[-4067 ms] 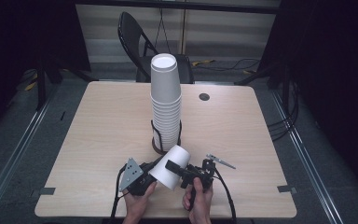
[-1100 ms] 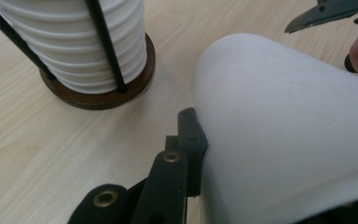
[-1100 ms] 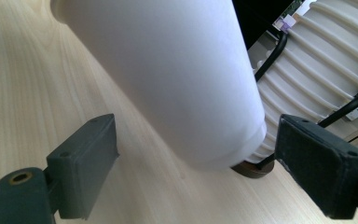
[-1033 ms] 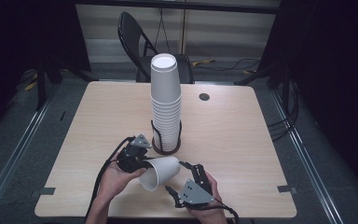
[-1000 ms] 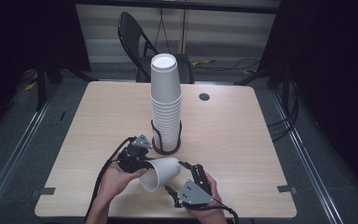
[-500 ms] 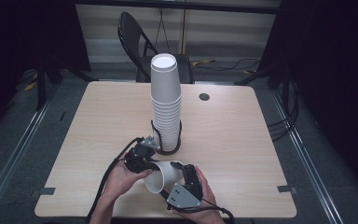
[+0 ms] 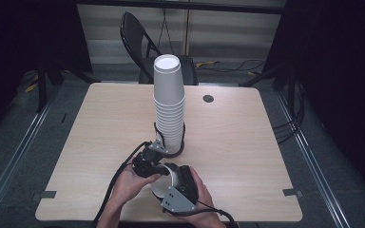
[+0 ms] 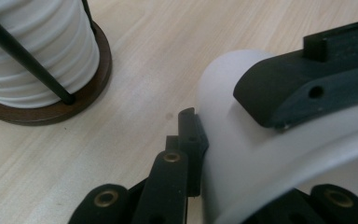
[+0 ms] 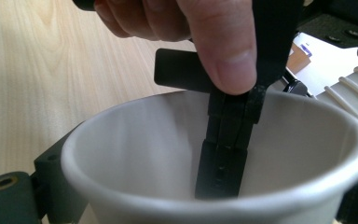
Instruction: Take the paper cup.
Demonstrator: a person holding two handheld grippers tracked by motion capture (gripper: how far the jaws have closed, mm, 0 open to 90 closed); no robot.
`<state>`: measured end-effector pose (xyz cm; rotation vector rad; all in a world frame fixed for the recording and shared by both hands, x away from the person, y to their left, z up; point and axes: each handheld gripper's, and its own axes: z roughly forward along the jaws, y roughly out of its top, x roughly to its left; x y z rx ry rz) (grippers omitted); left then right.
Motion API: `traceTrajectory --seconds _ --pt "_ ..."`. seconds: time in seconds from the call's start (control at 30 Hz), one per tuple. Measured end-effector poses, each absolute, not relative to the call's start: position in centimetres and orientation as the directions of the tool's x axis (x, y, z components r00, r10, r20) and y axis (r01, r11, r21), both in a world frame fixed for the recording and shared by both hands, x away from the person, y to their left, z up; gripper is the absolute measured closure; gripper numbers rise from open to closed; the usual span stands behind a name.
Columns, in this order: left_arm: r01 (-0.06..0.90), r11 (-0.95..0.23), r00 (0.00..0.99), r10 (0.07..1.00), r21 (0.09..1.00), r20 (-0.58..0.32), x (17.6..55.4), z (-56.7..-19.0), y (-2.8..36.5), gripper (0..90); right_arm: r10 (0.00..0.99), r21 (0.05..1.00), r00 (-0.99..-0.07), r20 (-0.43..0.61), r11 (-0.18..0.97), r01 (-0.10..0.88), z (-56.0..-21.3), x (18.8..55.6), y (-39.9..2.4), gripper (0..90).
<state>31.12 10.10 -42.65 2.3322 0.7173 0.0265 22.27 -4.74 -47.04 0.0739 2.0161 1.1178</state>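
Note:
A white paper cup (image 7: 159, 187) lies on its side near the table's front edge, between my two grippers. My left gripper (image 7: 159, 168) is shut on its wall: one finger (image 9: 223, 149) reaches inside the cup (image 9: 144, 154), the other finger (image 8: 186, 140) presses outside, under a thumb (image 9: 219, 42). My right gripper (image 7: 173, 180) straddles the cup near its rim, jaws against both sides; one finger (image 8: 307, 79) lies on the cup (image 8: 261, 154). Just behind stands a tall stack of white cups (image 7: 168, 104) in a wire holder with a brown base (image 8: 74, 102).
The wooden table (image 7: 100, 123) has bare room left and right of the stack. A small dark round fitting (image 7: 208, 98) sits at the back right. A black folding chair (image 7: 142, 42) stands behind the table. Cables trail from both grippers off the front edge.
My right gripper has come up from the lower right and closed in around the cup. The left gripper and the cup have shifted slightly to the right.

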Motion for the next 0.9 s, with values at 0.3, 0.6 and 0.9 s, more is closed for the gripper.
traceTrajectory --seconds 0.3,0.6,0.9 --pt "0.489 -0.605 0.846 0.504 0.628 -0.173 31.1 -42.9 10.3 87.1 0.411 0.744 -0.684 -0.603 0.598 -0.298 -47.0 22.3 -5.0 11.2" --pt "0.488 -0.549 0.837 0.515 0.679 -0.186 30.9 -43.3 10.8 85.4 0.445 0.777 -0.695 -0.564 0.571 -0.265 -46.8 22.5 -5.2 12.0" --pt "0.466 -0.442 0.806 0.57 0.767 -0.161 30.2 -43.6 11.8 62.5 0.486 0.816 -0.713 -0.505 0.537 -0.212 -46.7 23.1 -5.7 12.3"
